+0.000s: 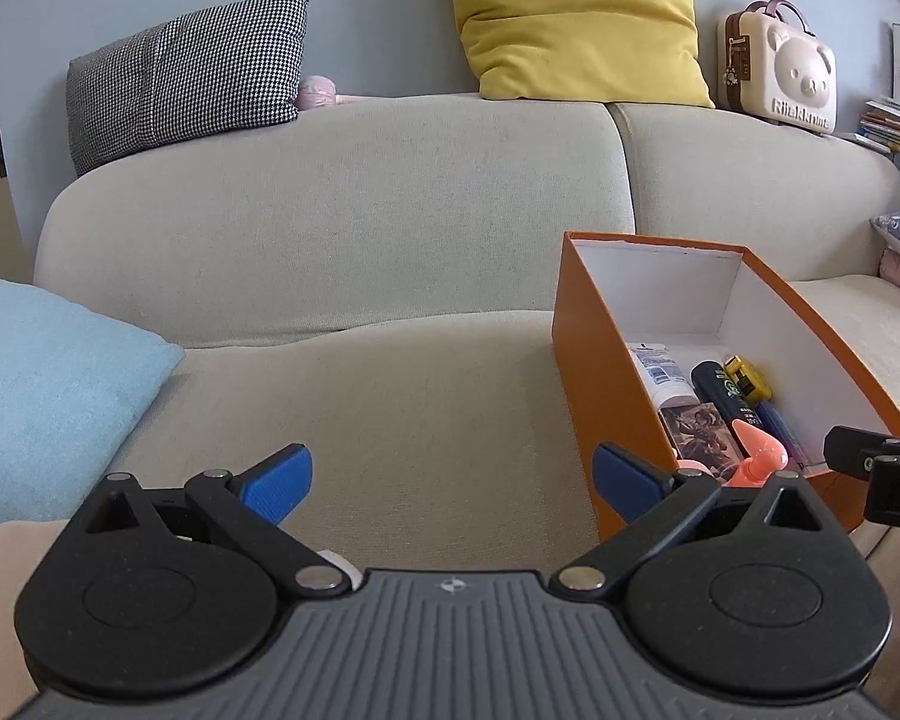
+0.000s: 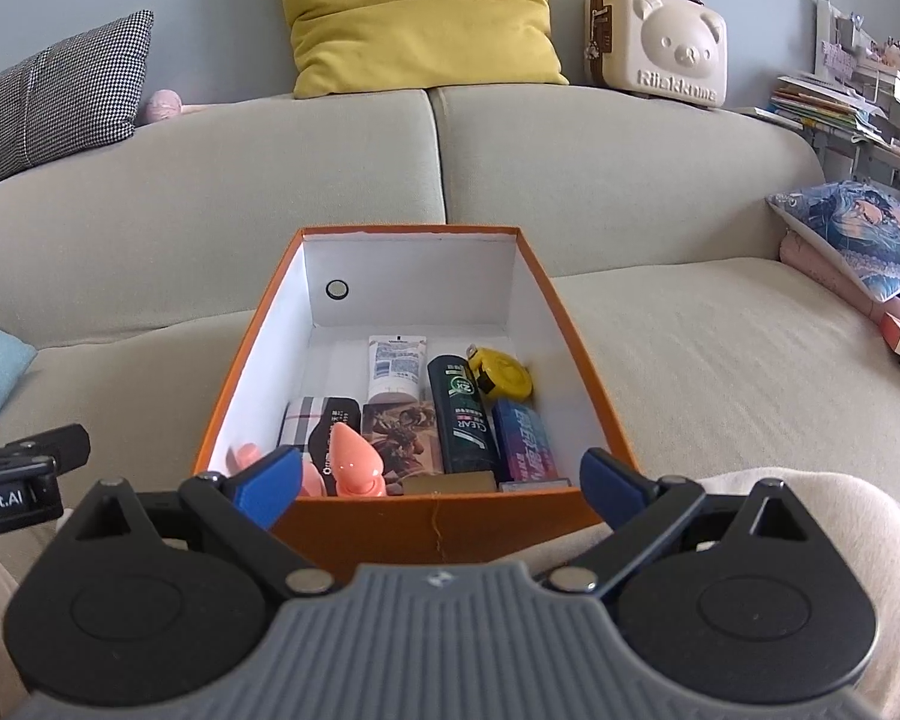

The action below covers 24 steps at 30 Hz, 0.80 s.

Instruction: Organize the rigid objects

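Right gripper [image 2: 441, 483]: jaws spread wide, empty, poised at the near end of the orange box [image 2: 576, 324] on the beige sofa [image 2: 720, 360]. Left gripper [image 1: 450, 483]: also wide, empty, over the bare seat with the box just to its right. Box contents, all toward the near end: one white tube [image 2: 395, 369], one dark CLEAR bottle [image 2: 465, 420], one yellow tape measure [image 2: 504, 375], one blue-purple carton [image 2: 528, 444], one plaid case [image 2: 312, 423], one picture card box [image 2: 402, 435], one pink handheld fan [image 2: 354, 459].
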{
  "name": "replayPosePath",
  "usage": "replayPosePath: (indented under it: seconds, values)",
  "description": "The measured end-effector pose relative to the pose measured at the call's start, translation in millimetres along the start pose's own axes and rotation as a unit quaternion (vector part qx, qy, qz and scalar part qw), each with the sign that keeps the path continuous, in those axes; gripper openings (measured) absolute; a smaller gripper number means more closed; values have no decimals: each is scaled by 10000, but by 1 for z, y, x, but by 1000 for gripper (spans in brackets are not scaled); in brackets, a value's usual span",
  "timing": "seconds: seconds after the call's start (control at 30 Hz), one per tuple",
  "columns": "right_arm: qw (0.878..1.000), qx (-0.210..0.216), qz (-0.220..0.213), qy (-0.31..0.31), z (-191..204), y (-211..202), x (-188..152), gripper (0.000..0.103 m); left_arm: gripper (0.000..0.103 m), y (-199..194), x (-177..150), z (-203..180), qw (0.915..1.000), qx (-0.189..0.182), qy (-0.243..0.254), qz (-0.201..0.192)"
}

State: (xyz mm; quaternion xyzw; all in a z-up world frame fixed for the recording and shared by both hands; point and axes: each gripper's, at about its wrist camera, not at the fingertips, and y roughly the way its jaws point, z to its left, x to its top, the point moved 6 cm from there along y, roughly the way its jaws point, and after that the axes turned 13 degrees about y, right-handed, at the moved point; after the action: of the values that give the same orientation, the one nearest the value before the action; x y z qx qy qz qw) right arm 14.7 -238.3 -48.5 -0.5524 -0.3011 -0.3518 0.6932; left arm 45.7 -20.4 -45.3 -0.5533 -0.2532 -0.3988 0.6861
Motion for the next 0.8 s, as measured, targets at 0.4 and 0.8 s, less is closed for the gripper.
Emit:
replayPosePath:
  seconds: [0.4, 0.8]
  values:
    - [10000, -3, 7, 50, -1, 0, 1, 99, 103, 1, 0, -1, 10000, 67, 28, 66]
    - [10000, -15, 18, 51, -3, -1, 0, 99, 103, 0, 1, -1, 10000, 74, 39, 34]
